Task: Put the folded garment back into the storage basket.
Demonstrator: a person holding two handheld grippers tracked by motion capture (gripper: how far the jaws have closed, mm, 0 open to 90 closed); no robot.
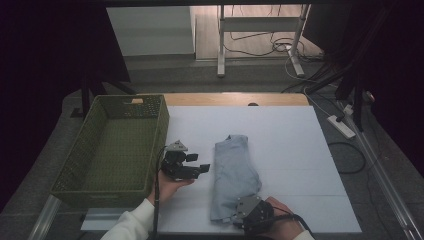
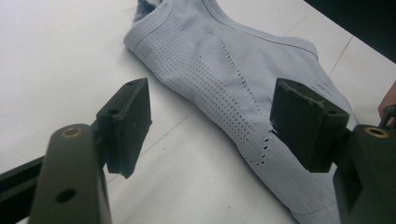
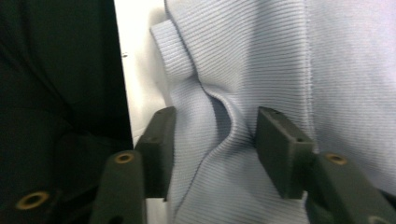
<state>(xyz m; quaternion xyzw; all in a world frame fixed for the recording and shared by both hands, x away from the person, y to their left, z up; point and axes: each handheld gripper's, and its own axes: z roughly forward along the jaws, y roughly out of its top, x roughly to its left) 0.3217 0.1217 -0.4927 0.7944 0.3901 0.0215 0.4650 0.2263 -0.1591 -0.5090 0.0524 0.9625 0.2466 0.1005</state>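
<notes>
A light blue knit garment (image 1: 232, 172) lies folded in a long strip on the white table top (image 1: 290, 150). My left gripper (image 1: 199, 163) hovers just left of the garment's middle, jaws wide and empty. In the left gripper view, the left gripper (image 2: 210, 112) frames the perforated fabric of the garment (image 2: 224, 70) from a short way off. My right gripper (image 1: 232, 217) is down at the garment's near end by the table edge. In the right gripper view, the right gripper (image 3: 212, 135) straddles a raised ridge of the garment (image 3: 261, 56), its jaws apart and not squeezing the cloth.
A green woven basket (image 1: 161, 125) stands empty at the table's left, close behind the left hand. The white top ends right by the right gripper's jaws, with dark floor beyond. A power strip (image 1: 341, 126) and cables lie on the floor to the right.
</notes>
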